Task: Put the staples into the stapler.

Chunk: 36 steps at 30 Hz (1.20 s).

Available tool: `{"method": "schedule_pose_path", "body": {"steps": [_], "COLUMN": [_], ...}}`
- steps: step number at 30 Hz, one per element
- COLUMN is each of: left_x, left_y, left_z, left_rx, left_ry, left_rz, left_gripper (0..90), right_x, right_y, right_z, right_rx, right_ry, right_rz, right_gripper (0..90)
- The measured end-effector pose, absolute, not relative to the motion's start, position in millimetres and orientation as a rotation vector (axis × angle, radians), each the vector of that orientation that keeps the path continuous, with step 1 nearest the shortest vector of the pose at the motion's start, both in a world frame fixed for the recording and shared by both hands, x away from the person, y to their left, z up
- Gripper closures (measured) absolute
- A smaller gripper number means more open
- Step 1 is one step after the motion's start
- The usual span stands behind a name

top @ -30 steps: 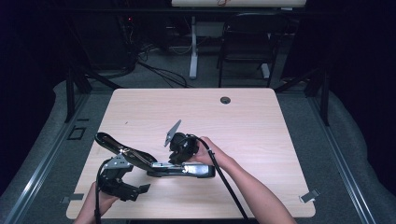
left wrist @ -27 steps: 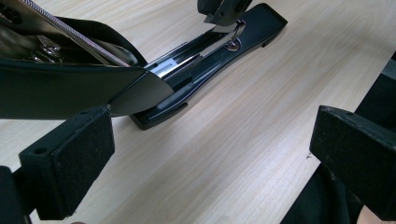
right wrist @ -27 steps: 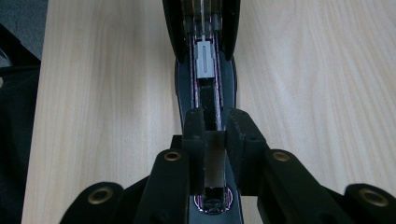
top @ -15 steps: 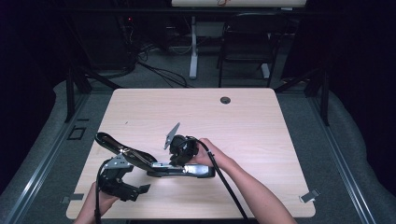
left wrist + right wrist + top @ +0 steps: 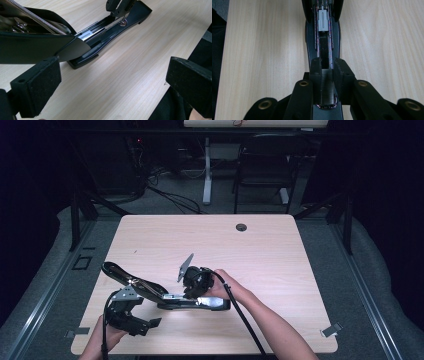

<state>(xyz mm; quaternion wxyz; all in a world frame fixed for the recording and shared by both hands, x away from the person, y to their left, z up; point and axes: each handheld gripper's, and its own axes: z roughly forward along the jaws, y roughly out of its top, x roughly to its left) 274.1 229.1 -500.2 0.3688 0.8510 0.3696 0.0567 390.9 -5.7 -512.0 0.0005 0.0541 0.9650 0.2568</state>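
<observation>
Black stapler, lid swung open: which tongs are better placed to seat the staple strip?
Right. The right tongs are shut on a silver staple strip, lined up over the black stapler's open channel. The left tongs are open, beside the raised lid.

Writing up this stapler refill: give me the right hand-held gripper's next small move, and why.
Probably lower the staple strip straight down into the stapler's open channel. The right hand-held gripper is shut on the strip, lined up over the channel, and the lid stands lifted.
</observation>
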Motion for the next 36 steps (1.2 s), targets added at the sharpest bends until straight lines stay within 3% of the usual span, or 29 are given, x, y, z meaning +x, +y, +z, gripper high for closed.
{"method": "schedule_pose_path", "body": {"steps": [36], "left_x": [274.5], "left_y": [230.8], "left_z": [-499.9], "left_rx": [2.179], "left_ry": [0.954], "left_rz": [0.143], "left_gripper": [0.0], "right_x": [388.7], "right_y": [-24.3], "right_z": [-504.1], "right_rx": [0.272], "right_ry": [2.954], "right_rz": [0.850], "right_gripper": [67.1]}}
